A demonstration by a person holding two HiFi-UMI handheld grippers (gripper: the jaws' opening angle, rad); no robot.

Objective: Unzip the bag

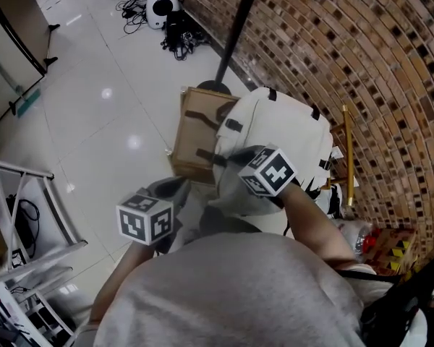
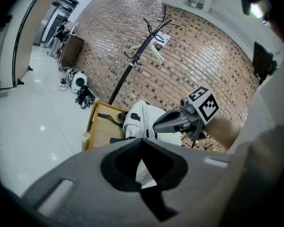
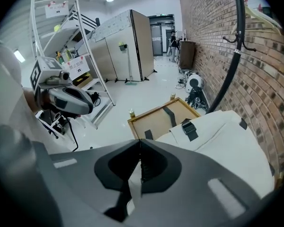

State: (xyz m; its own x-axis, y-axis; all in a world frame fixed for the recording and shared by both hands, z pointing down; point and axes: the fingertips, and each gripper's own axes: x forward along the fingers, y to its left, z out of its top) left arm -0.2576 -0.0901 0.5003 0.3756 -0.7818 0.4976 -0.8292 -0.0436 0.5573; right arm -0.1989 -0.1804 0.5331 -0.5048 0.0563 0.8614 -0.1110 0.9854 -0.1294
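Jaws of left gripper (image 2: 142, 139) and right gripper (image 3: 140, 140) tight on bag (image 1: 278, 121)

Matt white cloth bag (image 1: 275, 132), wooden tray (image 1: 192, 132), glossy floor tiles (image 1: 94, 114), rough brick wall (image 1: 362, 42)

Nothing legible. The sign (image 3: 56, 8) atop the shelf (image 3: 92, 56) is too small to read; cubes on the left tool (image 2: 142, 139) and right tool (image 3: 140, 140) carry only square coded markers.
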